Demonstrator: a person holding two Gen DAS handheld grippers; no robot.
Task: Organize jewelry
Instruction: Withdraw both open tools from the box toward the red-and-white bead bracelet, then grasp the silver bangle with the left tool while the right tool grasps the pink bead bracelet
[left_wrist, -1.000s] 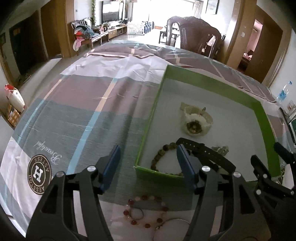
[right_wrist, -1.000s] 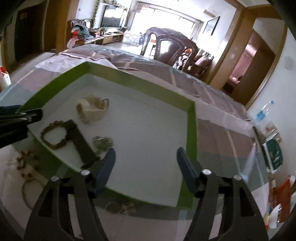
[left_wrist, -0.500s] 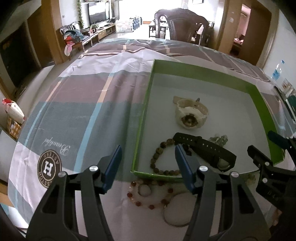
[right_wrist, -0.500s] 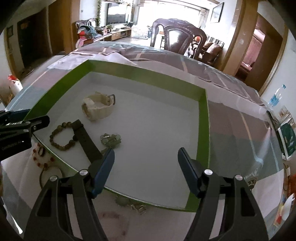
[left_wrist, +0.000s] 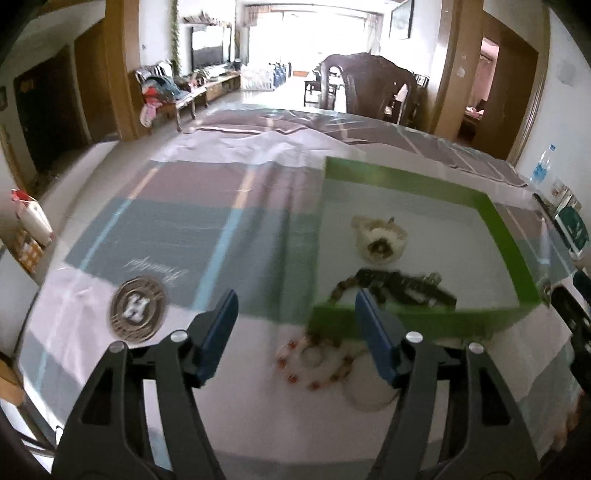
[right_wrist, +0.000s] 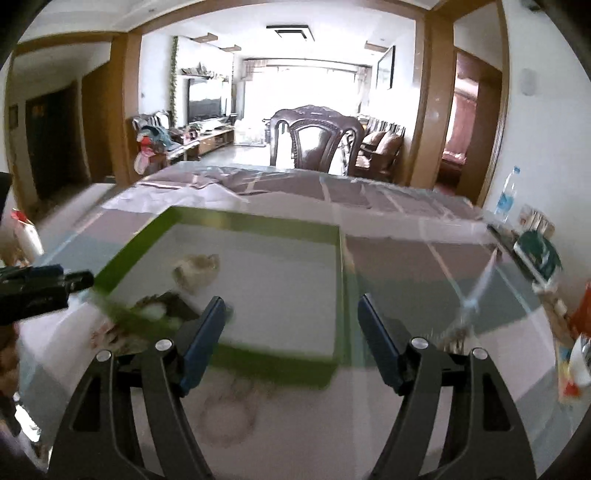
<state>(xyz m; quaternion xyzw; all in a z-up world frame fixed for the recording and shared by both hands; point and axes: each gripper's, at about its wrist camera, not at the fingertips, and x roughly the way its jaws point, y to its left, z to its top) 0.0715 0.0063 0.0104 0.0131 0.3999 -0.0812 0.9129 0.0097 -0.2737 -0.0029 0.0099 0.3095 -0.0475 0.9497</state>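
Note:
A green-rimmed tray (left_wrist: 506, 240) (right_wrist: 255, 225) lies on the tablecloth. It holds a cream watch (left_wrist: 378, 240) (right_wrist: 195, 269), a black strap (left_wrist: 406, 286) and a brown bead bracelet (left_wrist: 341, 288). A red and white bead bracelet (left_wrist: 314, 363) and a thin ring bangle (left_wrist: 369, 395) lie on the cloth before the tray's near wall. My left gripper (left_wrist: 295, 328) is open and empty above the cloth, just left of the red bracelet. My right gripper (right_wrist: 290, 332) is open and empty over the tray's near edge. More jewelry (right_wrist: 229, 410) lies blurred below it.
A striped tablecloth (left_wrist: 177, 229) with a round logo (left_wrist: 136, 314) covers the table. A dark wooden chair (right_wrist: 317, 144) stands at the far side. A water bottle (right_wrist: 506, 195) and a green box (right_wrist: 539, 258) are at the right edge.
Both grippers have pulled back toward me and tilted up, so the tray looks farther away and more of the room shows. Both stay open and empty. The jewelry has not moved.

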